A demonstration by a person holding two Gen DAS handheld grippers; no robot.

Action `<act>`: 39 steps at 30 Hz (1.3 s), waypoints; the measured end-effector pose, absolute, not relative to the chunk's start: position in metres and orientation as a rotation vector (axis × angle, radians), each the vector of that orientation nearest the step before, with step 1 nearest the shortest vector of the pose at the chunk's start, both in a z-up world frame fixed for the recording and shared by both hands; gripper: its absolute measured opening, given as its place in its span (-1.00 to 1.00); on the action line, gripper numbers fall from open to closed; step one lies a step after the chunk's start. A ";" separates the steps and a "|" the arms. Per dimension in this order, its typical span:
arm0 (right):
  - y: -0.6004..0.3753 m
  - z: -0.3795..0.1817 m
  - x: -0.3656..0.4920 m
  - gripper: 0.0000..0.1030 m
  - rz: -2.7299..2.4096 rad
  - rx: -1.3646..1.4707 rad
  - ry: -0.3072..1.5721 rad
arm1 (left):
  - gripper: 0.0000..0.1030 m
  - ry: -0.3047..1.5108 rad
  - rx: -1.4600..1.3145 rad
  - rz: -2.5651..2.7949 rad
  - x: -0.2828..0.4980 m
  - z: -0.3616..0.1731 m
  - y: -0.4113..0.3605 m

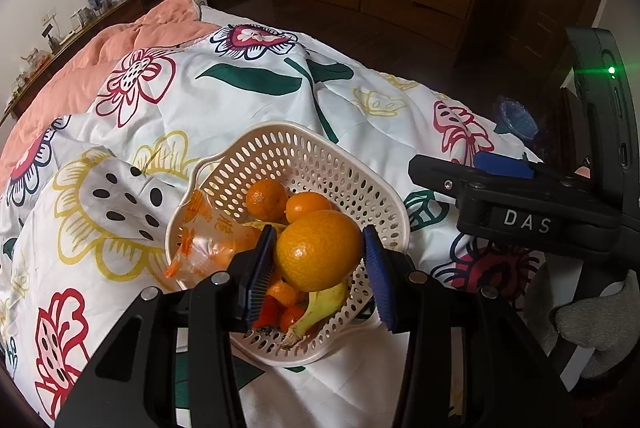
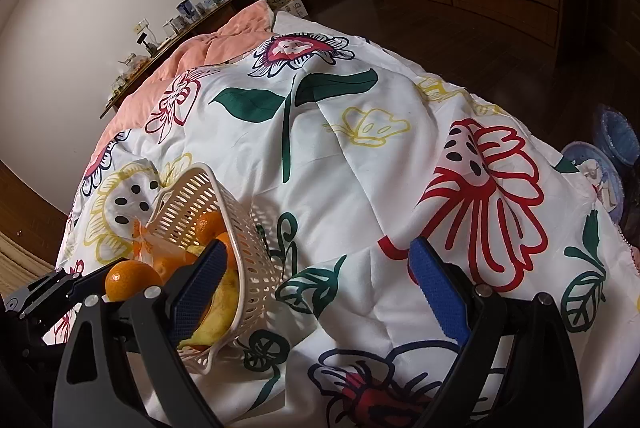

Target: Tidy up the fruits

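A: From the left wrist view, the left gripper (image 1: 320,260) has a large orange (image 1: 319,250) between its blue pads (image 1: 259,274), the pads pressed to its sides. It hangs just above the white perforated basket (image 1: 320,163).

B: The right wrist view catches that same orange (image 2: 132,280) only at the far left edge, with the black frame of the other tool under it. I cannot see the pads on it from here.

A: Inside the basket I see two smaller oranges (image 1: 266,199) toward the back, a banana (image 1: 320,308) at the near side, some red pieces low down, and a clear plastic bag with orange print (image 1: 204,240) draped over the left rim.

B: Here the basket (image 2: 256,260) shows from its side, its wall of slots facing the camera, and the banana (image 2: 218,324) pokes out at the bottom. The bag is mostly hidden.

A: And your gripper?

B: The right gripper (image 2: 320,288) stands wide apart, nothing between its blue pads (image 2: 438,292), over the floral quilt (image 2: 360,167). The left pad overlaps the basket in the picture; whether it touches, I cannot tell.

A: In my view the right gripper (image 1: 500,167) sits off to the right of the basket, above the quilt (image 1: 240,99).

B: Only my view shows the blue patterned dishes (image 2: 612,135) beyond the quilt's right edge.
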State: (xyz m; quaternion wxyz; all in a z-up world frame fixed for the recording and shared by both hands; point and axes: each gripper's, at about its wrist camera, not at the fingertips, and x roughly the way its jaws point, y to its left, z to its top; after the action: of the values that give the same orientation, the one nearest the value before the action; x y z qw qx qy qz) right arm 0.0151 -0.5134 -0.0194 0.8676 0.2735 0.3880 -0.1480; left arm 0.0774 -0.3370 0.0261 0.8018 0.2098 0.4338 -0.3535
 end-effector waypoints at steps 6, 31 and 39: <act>-0.514 -0.019 0.015 0.78 -0.310 0.574 0.812 | -0.12 0.930 0.449 -0.759 0.077 0.026 -0.336; -0.508 -0.017 0.015 0.78 -0.300 0.575 0.813 | 0.28 0.909 0.427 -0.748 0.075 0.032 -0.332; -0.508 -0.015 0.014 0.78 -0.301 0.574 0.808 | 0.48 0.897 0.417 -0.727 0.075 0.033 -0.328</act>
State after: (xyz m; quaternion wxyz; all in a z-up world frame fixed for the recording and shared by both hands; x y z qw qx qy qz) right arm 0.0141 -0.5077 -0.0155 0.8687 0.2744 0.3864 -0.1438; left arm 0.0754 -0.3283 0.0335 0.8176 0.1955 0.4208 -0.3410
